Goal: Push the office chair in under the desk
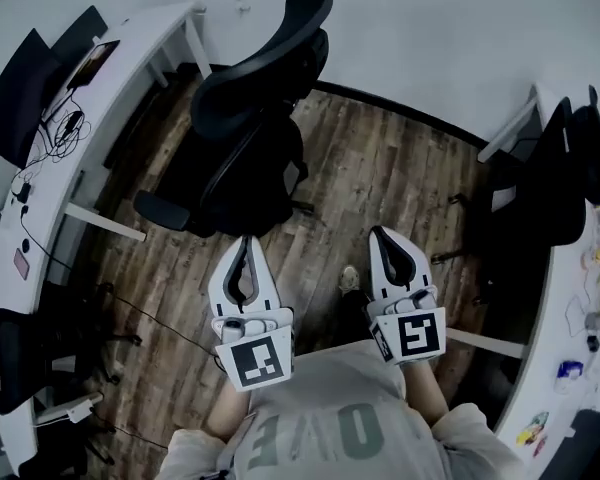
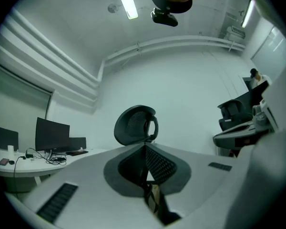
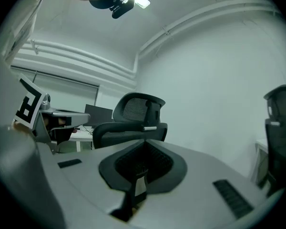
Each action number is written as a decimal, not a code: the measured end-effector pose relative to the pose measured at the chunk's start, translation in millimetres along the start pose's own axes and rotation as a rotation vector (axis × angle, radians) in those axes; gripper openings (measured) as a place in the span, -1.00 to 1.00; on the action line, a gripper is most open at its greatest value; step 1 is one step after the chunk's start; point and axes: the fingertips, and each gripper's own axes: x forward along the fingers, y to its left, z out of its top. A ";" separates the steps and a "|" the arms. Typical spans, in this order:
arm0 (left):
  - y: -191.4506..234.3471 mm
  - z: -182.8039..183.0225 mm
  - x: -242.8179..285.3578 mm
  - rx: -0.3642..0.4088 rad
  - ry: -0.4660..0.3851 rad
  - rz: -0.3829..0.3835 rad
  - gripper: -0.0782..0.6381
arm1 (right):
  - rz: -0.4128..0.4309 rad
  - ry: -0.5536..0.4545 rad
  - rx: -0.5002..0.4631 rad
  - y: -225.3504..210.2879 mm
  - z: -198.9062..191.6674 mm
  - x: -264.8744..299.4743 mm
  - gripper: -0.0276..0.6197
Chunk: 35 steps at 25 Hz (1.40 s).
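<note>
The black office chair (image 1: pixel 245 128) stands on the wood floor, away from the white curved desk (image 1: pixel 140 43) at the left, its back and headrest toward me. Both grippers are short of the chair and touch nothing. My left gripper (image 1: pixel 247 241) is shut and empty, its tips just below the chair's seat edge. My right gripper (image 1: pixel 382 233) is also shut and empty, to the right of the chair. In the left gripper view the headrest (image 2: pixel 136 125) rises above the closed jaws. The right gripper view shows the chair's back and headrest (image 3: pixel 133 116) ahead.
Monitors (image 1: pixel 25 78) and cables lie on the left desk. A second white desk (image 1: pixel 570 298) with dark chairs (image 1: pixel 545 178) runs along the right. Another black chair (image 1: pixel 10 353) sits at the lower left. A cable trails over the floor (image 1: pixel 150 318). A white wall closes the far side.
</note>
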 end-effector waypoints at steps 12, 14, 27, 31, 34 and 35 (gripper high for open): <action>-30.4 8.1 120.0 0.005 0.073 0.225 -0.74 | 0.354 -0.081 -0.126 -94.3 57.6 158.1 -0.85; -25.8 7.2 128.5 -0.009 0.070 0.244 -0.74 | 0.396 -0.077 -0.085 -87.3 58.2 168.5 -0.85; -5.7 15.3 141.4 0.060 0.175 0.248 -0.39 | 0.687 -0.063 -0.179 -87.7 62.0 219.7 -0.84; 16.9 12.8 139.8 0.257 0.357 0.196 -0.06 | 0.847 -0.022 -0.394 -90.1 62.8 260.9 -0.16; 27.5 -4.3 134.6 0.391 0.547 0.155 -0.06 | 0.936 0.023 -0.688 -97.9 52.1 295.1 -0.13; 30.1 -8.4 134.3 0.408 0.589 0.138 -0.06 | 0.961 0.053 -0.785 -99.5 46.7 308.0 -0.13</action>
